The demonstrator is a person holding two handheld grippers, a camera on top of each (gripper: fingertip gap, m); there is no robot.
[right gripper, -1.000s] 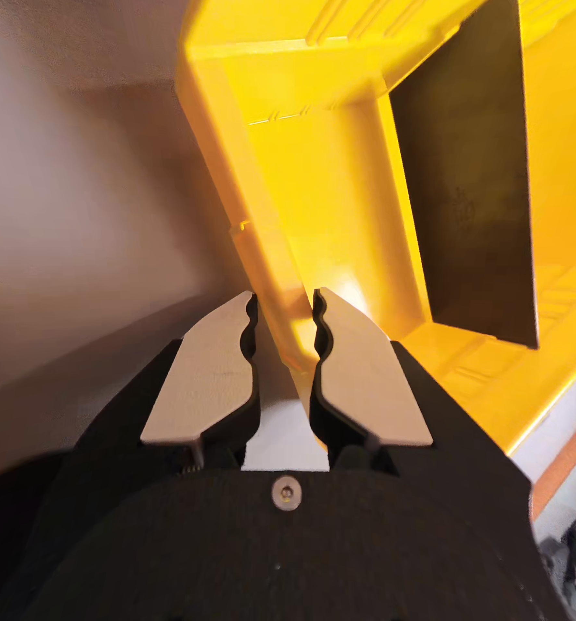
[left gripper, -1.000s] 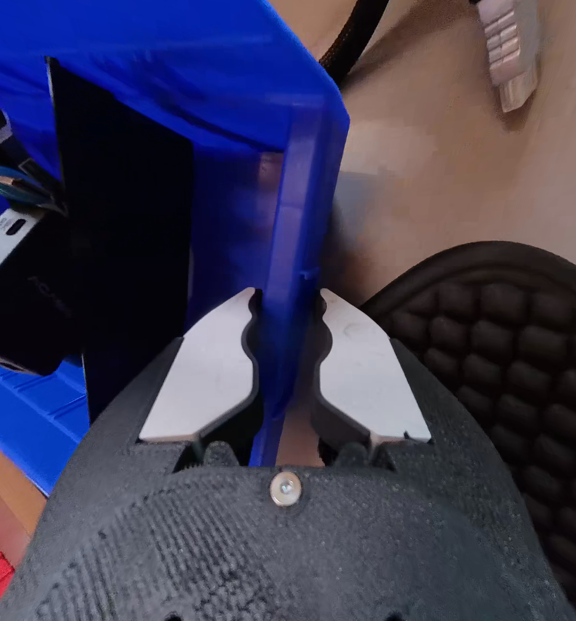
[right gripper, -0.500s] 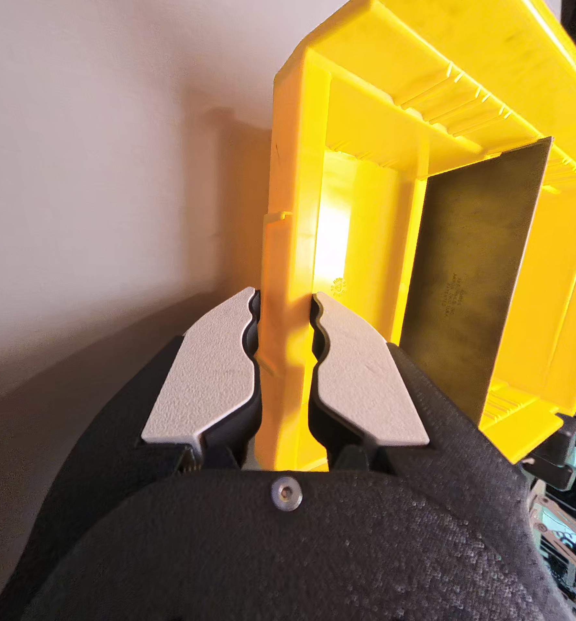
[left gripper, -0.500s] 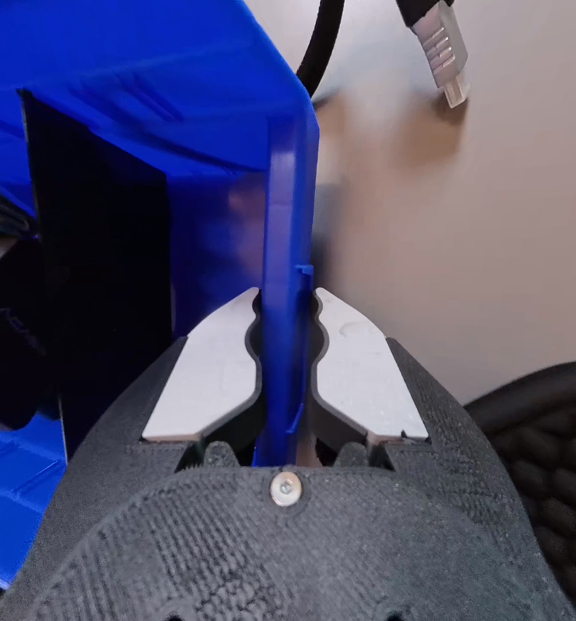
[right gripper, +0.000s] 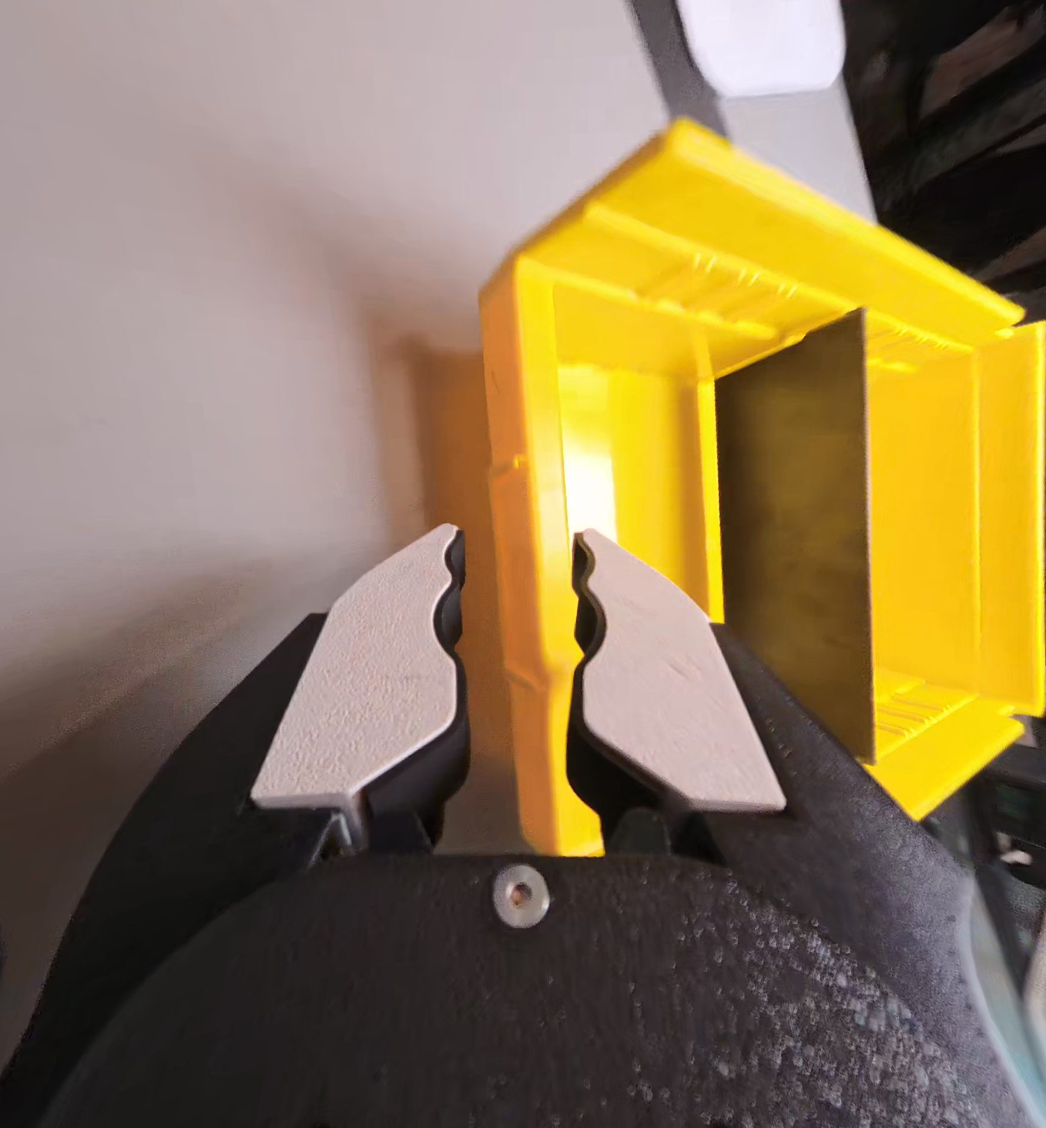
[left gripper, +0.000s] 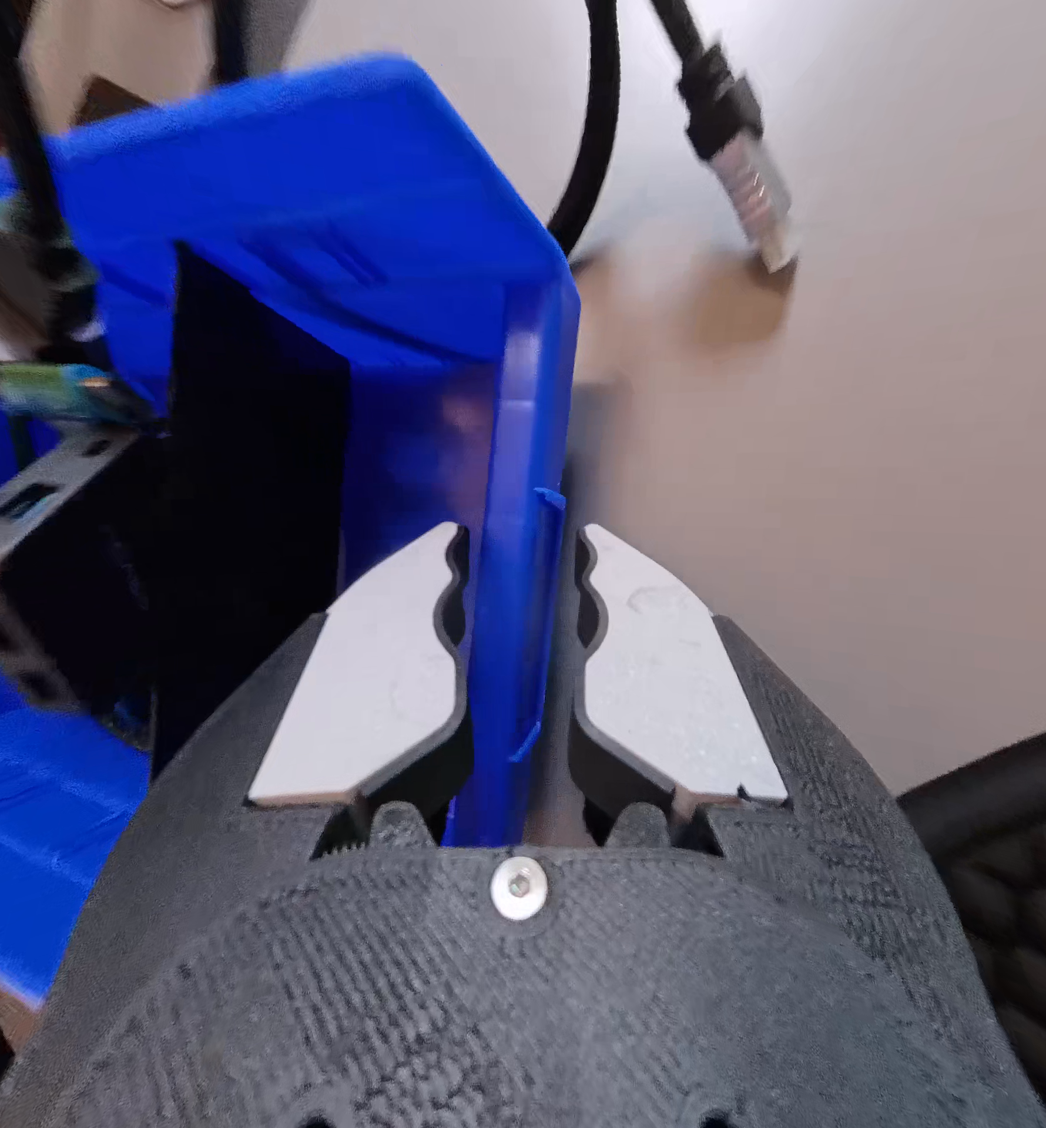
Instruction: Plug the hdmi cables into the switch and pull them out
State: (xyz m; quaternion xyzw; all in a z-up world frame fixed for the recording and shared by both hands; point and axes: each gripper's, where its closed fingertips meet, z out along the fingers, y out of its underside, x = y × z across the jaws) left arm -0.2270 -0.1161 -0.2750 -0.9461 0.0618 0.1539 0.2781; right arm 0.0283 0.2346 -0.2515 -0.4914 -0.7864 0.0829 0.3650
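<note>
1. We count two bins, one per view: one blue bin (left gripper: 301, 201) in the left wrist view and one yellow bin (right gripper: 771, 256) in the right wrist view.
2. Our left gripper (left gripper: 520, 537) straddles the blue bin's side wall; its left finger touches the wall, a thin gap shows at the right one, so we cannot tell whether the jaws are clenched.
3. Our right gripper (right gripper: 517, 540) straddles the yellow bin's side wall; its right finger touches, the left stands slightly off, so again we cannot tell.
4. Each bin holds one dark divider panel (left gripper: 252, 464), (right gripper: 795, 537).
5. We see one free hdmi plug (left gripper: 746, 177) with a silver tip, over the pale table (left gripper: 874, 488), beside one looping black cable (left gripper: 600, 116).
6. One grey box with ports (left gripper: 26, 506), perhaps the switch, sits inside the blue bin, left of its divider, blurred.
</note>
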